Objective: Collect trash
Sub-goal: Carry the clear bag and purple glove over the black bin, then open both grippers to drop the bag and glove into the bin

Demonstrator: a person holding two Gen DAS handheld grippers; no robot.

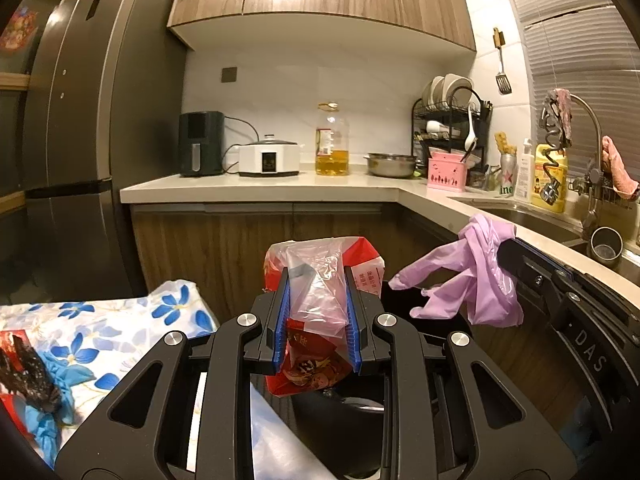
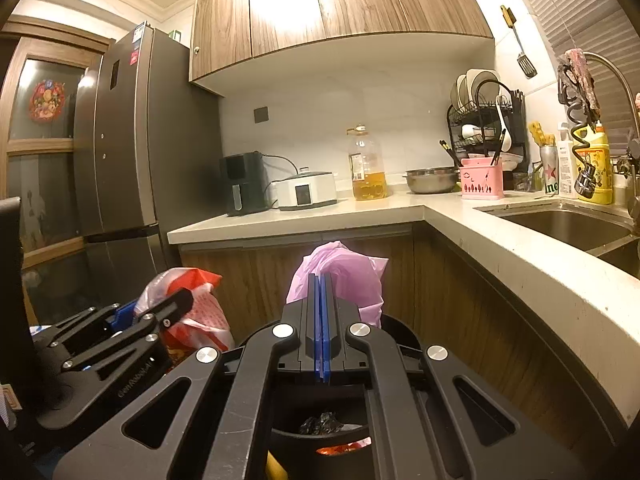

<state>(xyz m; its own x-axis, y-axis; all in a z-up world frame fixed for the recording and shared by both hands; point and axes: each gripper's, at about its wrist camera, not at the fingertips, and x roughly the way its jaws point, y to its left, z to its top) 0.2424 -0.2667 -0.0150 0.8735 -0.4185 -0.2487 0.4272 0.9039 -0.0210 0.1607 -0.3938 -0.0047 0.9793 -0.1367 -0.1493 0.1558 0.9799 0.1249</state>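
My left gripper (image 1: 316, 276) is shut on a crumpled red and clear plastic snack bag (image 1: 320, 308) and holds it above a black trash bin (image 1: 352, 412). It also shows at the left of the right wrist view (image 2: 180, 300), with the bag (image 2: 200, 308) in it. My right gripper (image 2: 321, 280) is shut on a purple rubber glove (image 2: 344, 276), also above the bin (image 2: 320, 432), which holds dark and red trash. In the left wrist view the glove (image 1: 472, 284) hangs from the right gripper (image 1: 508, 250) at the right.
A table with a blue-flowered cloth (image 1: 100, 320) lies at the left, with a blue glove (image 1: 56, 396) and dark wrapper (image 1: 24, 376). A fridge (image 1: 80, 140) stands left. The L-shaped counter (image 1: 260, 188) carries appliances, an oil bottle (image 1: 332, 140), a dish rack and a sink (image 2: 568, 224).
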